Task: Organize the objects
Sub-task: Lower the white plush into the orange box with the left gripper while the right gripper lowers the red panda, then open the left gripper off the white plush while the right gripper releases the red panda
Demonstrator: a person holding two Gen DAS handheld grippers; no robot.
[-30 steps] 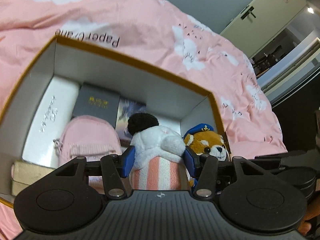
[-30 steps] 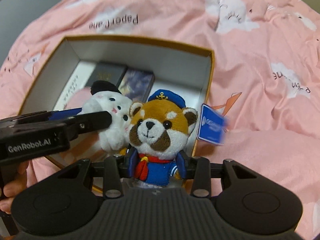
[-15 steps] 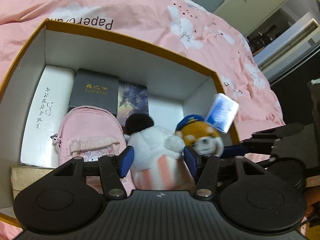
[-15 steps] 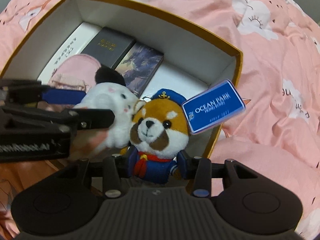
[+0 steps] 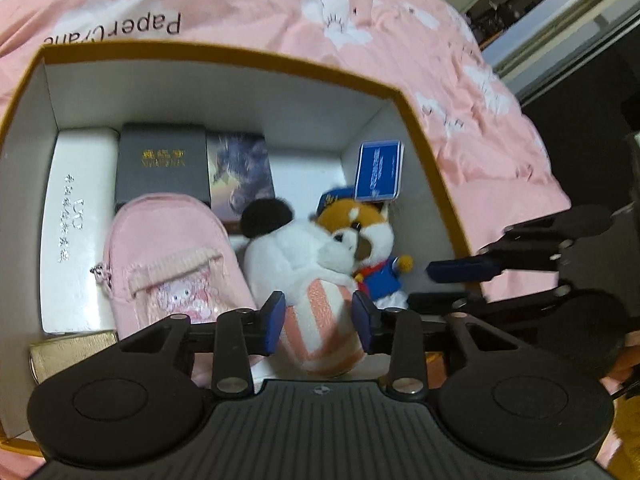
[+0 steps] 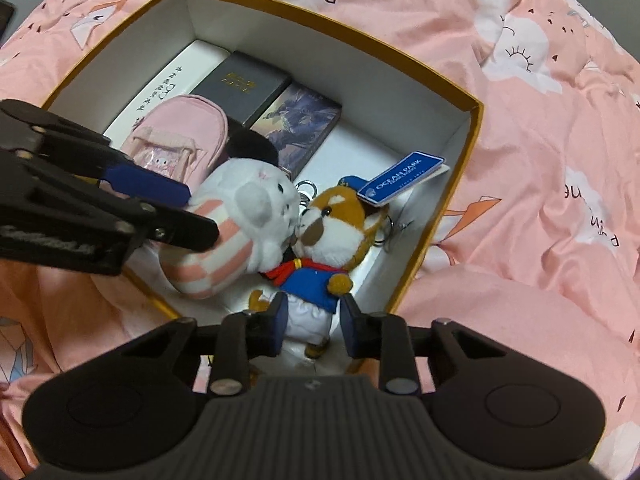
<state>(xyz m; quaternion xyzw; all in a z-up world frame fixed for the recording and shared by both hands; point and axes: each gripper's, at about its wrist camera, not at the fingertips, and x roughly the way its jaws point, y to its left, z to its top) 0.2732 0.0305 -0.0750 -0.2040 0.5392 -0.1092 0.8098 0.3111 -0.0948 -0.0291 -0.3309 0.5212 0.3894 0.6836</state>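
A: What does the left gripper (image 5: 318,322) hold?

B: Its blue pads press on the lower body of the white plush toy (image 5: 304,276), on the part with pink and white stripes. The jaws have just been closing, and the soft body sits clamped between them. The toy is fluffy, rounded, with one black pompon ear on top.

A: And the right gripper (image 6: 314,328)?

B: Its jaws have also just been closing. They pinch the white legs of the red panda plush (image 6: 332,236), which wears a blue sailor jacket, a red scarf and a blue cap. A glossy blue cardboard tag (image 6: 402,178) hangs from its head on a metal ring.

A: Where are both toys?

B: Inside the open box (image 6: 452,172), in its near right part. The two faces touch each other. The box is rectangular, of stiff cardboard, white inside with a mustard-yellow rim.

A: What else lies in the box?

B: A long white case (image 5: 76,216) with silver letters at the left wall, a dark grey box (image 5: 162,168) with gold letters beside it, then a flat box with a dark printed picture (image 5: 242,176). A small pink fabric backpack (image 5: 172,260) with a zipper lies partly over them, just beside the white toy. A gold textured box (image 5: 72,350) is at the near corner.

A: And under the box?

B: A wrinkled pink bedsheet (image 6: 540,128) with white clouds.
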